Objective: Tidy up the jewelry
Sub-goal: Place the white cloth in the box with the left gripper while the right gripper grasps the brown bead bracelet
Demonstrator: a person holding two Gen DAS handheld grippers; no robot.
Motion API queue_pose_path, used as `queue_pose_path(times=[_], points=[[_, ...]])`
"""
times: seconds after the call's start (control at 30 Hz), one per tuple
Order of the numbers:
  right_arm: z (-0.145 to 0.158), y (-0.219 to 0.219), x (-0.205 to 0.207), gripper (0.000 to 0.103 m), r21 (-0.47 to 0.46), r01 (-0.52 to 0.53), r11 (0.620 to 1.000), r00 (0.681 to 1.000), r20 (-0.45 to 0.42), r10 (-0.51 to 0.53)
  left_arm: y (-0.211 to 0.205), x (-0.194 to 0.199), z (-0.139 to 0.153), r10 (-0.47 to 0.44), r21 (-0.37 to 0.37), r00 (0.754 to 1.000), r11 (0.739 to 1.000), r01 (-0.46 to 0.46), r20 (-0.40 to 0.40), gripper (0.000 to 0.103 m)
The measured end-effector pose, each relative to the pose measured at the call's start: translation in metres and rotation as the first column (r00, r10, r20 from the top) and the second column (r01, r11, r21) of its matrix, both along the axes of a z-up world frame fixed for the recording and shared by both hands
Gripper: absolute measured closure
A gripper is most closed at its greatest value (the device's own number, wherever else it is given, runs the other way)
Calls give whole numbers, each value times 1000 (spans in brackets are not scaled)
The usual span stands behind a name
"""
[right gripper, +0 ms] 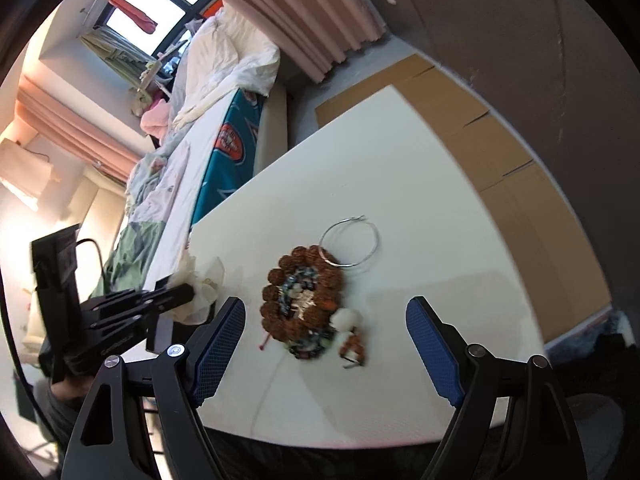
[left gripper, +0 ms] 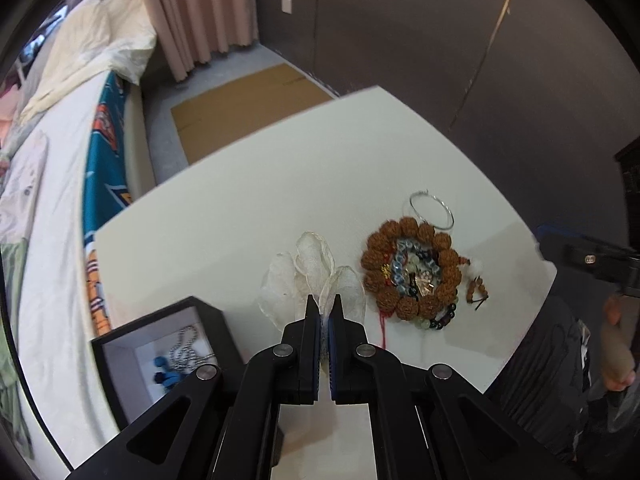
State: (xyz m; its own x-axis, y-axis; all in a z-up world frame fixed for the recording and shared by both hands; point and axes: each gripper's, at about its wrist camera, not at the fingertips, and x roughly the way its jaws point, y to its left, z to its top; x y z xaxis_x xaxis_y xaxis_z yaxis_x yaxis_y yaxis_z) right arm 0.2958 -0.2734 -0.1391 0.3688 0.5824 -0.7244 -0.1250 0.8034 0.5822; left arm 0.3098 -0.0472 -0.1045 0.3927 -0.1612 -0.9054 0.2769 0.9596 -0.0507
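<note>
My left gripper (left gripper: pixel 324 300) is shut on a sheer white ribbon bow (left gripper: pixel 310 266), held above the white table (left gripper: pixel 224 200). It also shows in the right wrist view (right gripper: pixel 188 292), with the bow (right gripper: pixel 206 276) at its tip. A black jewelry box (left gripper: pixel 156 344) with a silver chain and blue beads sits at the lower left. A pile of bracelets, ringed by big brown beads (left gripper: pixel 410 268), lies to the right, with a silver hoop (left gripper: pixel 431 210) behind it. My right gripper (right gripper: pixel 326 320) is open above the pile (right gripper: pixel 302 300).
A small brown bead piece with a white puff (right gripper: pixel 350 334) lies beside the pile. A bed (left gripper: pixel 52 184) stands left of the table. Flat cardboard (left gripper: pixel 248 104) lies on the floor behind the table, before a dark wall.
</note>
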Motion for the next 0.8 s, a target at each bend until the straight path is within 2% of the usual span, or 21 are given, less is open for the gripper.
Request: queue_pose_path(times=[0.1,0.37,0.43,0.5,0.57,0.63,0.67,0.7,0.8], points=[[-11,14,11,32,4,-15,1000,999,-48,15,10,-6,8,23,-11,1000,1000,-22,15,100],[-35,43,30,37,-49,-43,998,990,-134,36,36,-19,25,79,-30,996,997,-78,49,100],[-39,49,34,39,-59,-56,997,988,-146,47,43,-23,29,94,-37,994,995,-92,58,100],[-43,56,37,46,-71,-68,995,985,-165,55,49,-25,32,108,-48,992,993,-105,62,100],[-46,60,38,47,-88,-74,993,983,-174,58,55,-29,36,125,-58,990,991,-121,68,100],[-45,60,39,55,-103,-71,992,984,-170,53,60,-35,39,137,-72,988,989,-131,75,100],[-46,60,39,72,-109,-68,992,983,-179,48,61,-37,40,142,-77,987,988,-136,77,100],[-47,59,39,82,-103,-65,993,981,-190,45,63,-39,41,145,-80,986,987,-139,79,100],[-43,54,37,82,-91,-49,995,985,-172,32,67,-45,43,158,-89,984,985,-150,87,100]])
